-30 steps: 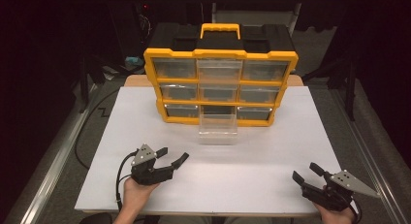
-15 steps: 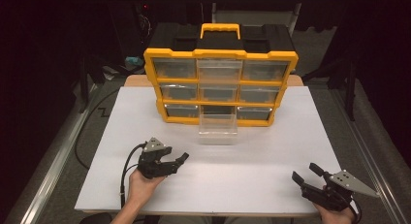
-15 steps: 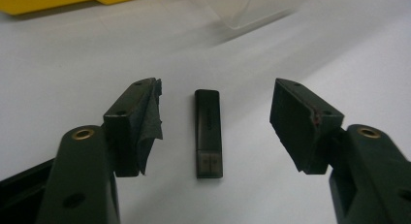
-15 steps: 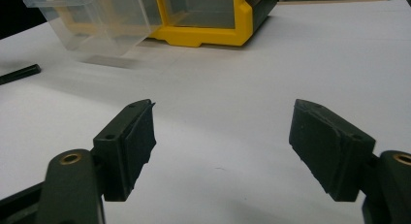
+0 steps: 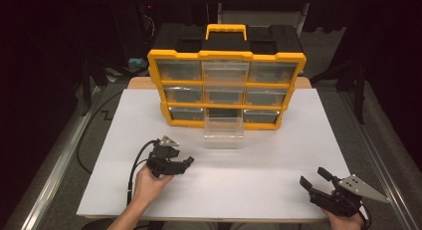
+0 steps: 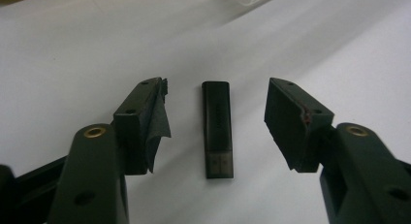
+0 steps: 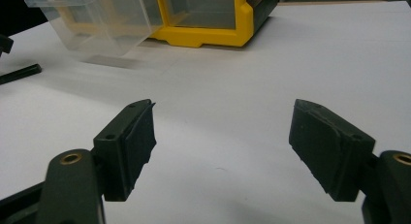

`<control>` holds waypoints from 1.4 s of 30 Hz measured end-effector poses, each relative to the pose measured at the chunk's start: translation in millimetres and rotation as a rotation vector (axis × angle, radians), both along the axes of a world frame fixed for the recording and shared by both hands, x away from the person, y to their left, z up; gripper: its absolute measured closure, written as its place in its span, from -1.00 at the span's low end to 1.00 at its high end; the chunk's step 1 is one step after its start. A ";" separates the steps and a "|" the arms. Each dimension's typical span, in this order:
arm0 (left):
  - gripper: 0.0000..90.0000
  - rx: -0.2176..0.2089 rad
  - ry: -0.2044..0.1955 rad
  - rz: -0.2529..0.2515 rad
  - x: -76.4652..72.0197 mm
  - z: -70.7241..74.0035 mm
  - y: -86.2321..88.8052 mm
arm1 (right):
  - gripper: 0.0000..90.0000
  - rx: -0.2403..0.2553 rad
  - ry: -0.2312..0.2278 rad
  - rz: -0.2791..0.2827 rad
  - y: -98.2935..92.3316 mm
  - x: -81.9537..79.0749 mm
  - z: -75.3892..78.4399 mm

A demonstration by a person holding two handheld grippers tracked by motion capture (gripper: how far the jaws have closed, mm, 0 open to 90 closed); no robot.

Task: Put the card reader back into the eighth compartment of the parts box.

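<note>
A small black USB stick [image 6: 217, 132] lies flat on the white table [image 5: 278, 155], lengthwise between the jaws of my left gripper [image 6: 216, 83]. These jaws have just been closing. There is still a gap on each side of the stick, so the pads are off it and the gripper is open. In the high view my left gripper [image 5: 184, 165] is at the front left of the table, pointing right. My right gripper [image 5: 313, 176] rests at the front right corner, open and empty, and its own view [image 7: 223, 105] shows bare table between the jaws.
A yellow and black drawer organizer [image 5: 226, 85] stands at the back of the table. Its clear bottom-middle drawer [image 5: 224, 130] is pulled out and tilts down onto the table. The left gripper's cable [image 5: 134, 165] trails toward the front edge.
My left gripper has moved a little forward and to the right, and its jaws have narrowed. The right gripper has stayed in place.
</note>
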State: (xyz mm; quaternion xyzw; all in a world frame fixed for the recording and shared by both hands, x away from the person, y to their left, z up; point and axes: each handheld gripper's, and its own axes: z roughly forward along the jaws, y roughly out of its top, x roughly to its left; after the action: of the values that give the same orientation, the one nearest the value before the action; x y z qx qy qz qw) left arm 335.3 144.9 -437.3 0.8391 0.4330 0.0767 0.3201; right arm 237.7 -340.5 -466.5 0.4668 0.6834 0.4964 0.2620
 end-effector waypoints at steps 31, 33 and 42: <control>0.41 0.172 0.125 -0.043 15.8 -9.8 -17.2 | -0.44 0.004 0.004 0.005 -0.7 0.2 -0.2; 0.46 0.178 0.124 -0.048 15.6 -9.6 -17.6 | -0.44 0.003 0.006 0.007 -0.4 0.1 -0.2; 0.61 0.195 0.116 -0.056 14.7 -9.6 -18.1 | -0.44 0.000 0.006 0.007 -0.3 0.1 -0.3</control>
State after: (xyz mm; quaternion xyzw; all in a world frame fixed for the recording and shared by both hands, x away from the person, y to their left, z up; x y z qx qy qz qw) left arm 350.0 126.8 -446.8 0.8812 0.4175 0.0609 0.2133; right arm 237.8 -340.8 -466.8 0.4657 0.6858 0.4960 0.2582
